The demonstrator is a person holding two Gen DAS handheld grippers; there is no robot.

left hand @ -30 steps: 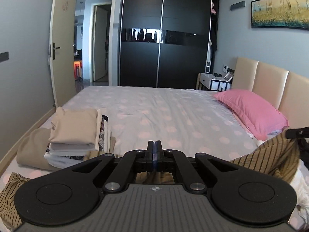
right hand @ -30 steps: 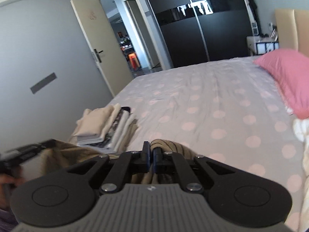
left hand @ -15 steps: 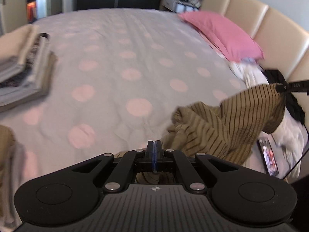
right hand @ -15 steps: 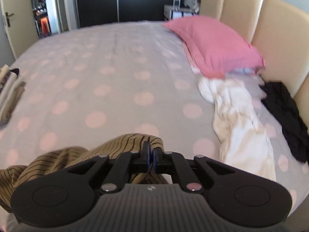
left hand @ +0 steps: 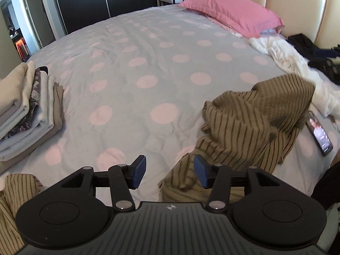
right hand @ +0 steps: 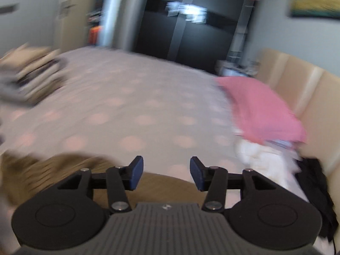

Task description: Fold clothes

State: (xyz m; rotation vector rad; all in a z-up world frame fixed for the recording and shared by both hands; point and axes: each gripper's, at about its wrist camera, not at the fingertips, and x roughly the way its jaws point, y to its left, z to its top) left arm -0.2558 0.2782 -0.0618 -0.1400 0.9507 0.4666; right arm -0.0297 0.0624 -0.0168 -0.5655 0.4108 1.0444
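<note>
Olive-brown cloth with thin dark stripes, the striped garment [left hand: 252,125], lies crumpled on the bed [left hand: 148,68], at about four o'clock in the left wrist view, one end trailing down beneath the left gripper [left hand: 170,173]. That gripper's jaws stand wide apart, blue pads facing each other, with nothing between them; the right-hand pad sits just over the garment's near edge, though contact cannot be told. At nine o'clock a stack of folded clothes [left hand: 27,108] rests on the dotted cover, well apart from the garment. A pink pillow [left hand: 231,17] lies at one o'clock against the cream headboard [left hand: 297,6], with a white garment [left hand: 284,57] and dark clothing [left hand: 308,46] heaped near two o'clock. A phone [left hand: 319,133] lies face up at three o'clock, just beside the striped cloth. The right wrist view is heavily blurred. There the right gripper [right hand: 166,174] also has its jaws spread, empty, and the striped cloth [right hand: 53,170] shows at eight o'clock, spreading under the fingers. The pillow [right hand: 261,108] sits at three o'clock, the folded stack [right hand: 31,74] at ten o'clock, and a dark wardrobe [right hand: 191,34] at twelve.
</note>
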